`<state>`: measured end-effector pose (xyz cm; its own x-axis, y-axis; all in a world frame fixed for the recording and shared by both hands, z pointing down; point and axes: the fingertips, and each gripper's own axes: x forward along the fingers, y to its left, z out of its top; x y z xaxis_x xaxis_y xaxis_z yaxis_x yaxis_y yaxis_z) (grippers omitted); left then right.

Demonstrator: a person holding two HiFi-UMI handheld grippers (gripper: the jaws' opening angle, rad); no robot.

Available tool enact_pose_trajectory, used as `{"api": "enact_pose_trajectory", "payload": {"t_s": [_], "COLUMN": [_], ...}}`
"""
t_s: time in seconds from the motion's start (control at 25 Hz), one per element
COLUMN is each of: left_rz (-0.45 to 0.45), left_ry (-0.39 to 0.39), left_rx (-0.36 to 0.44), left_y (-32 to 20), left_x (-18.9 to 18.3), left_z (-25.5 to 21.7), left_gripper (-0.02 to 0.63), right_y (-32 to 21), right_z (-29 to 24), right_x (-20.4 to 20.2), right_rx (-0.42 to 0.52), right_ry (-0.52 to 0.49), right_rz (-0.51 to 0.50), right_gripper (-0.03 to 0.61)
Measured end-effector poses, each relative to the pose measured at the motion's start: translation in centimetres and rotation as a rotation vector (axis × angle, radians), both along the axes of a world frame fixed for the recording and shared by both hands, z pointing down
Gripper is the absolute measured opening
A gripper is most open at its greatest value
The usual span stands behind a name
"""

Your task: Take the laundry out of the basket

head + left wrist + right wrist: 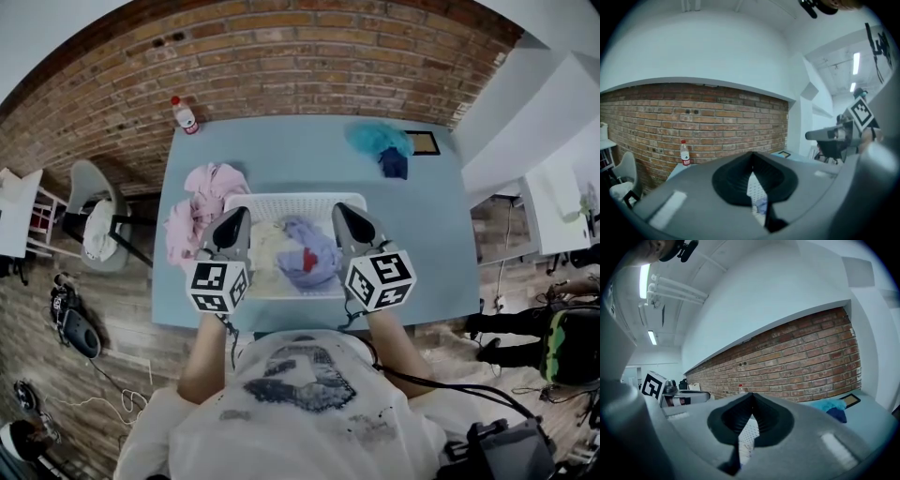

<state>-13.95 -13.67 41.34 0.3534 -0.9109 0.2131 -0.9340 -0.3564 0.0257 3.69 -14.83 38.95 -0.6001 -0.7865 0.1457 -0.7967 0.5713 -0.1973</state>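
A white mesh laundry basket (291,202) stands on the pale blue table (309,150). Inside lie a cream cloth (267,246) and a lavender garment with a red patch (309,253). My left gripper (236,214) hovers over the basket's left side, jaws shut with nothing between them. My right gripper (340,209) hangs over the basket's right side, also shut and empty. In the left gripper view the shut tips (751,157) frame the basket mesh (754,187). The right gripper view shows its shut tips (751,397) above the mesh (747,437).
Pink clothes (199,208) lie piled left of the basket. A teal cloth (377,139) and a dark blue one (394,164) sit at the table's far right, by a framed mat (424,142). A bottle (185,115) stands at the far left corner. A chair (94,225) is to the left.
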Motion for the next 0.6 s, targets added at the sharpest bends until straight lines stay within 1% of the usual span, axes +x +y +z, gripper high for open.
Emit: {"api": "enact_pose_trajectory", "payload": {"t_s": [0.12, 0.24, 0.32, 0.44, 0.6], "left_rz": [0.005, 0.022, 0.032, 0.024, 0.02], "left_ry": [-0.014, -0.021, -0.031, -0.048, -0.061], "left_rx": [-0.01, -0.041, -0.059, -0.065, -0.075], "left_y": [-0.4, -0.8, -1.0, -1.2, -1.6], "left_x": [-0.1, -0.1, -0.3, -1.0, -2.0], "left_z": [0.4, 1.2, 1.9, 2.5, 3.0], "left_gripper": [-0.009, -0.009, -0.009, -0.009, -0.009], "right_y": [-0.3, -0.7, -0.9, -1.2, -1.8], "right_z": [0.5, 1.5, 2.2, 3.3, 4.9], "right_x": [-0.2, -0.7, -1.2, -2.2, -3.7], "right_rx": [-0.018, -0.053, -0.075, -0.103, -0.12], "right_ry": [0.019, 0.047, 0.067, 0.127, 0.193], "right_rz": [0.0, -0.021, -0.05, -0.11, -0.168], "right_gripper": [-0.002, -0.002, -0.002, -0.002, -0.002]}}
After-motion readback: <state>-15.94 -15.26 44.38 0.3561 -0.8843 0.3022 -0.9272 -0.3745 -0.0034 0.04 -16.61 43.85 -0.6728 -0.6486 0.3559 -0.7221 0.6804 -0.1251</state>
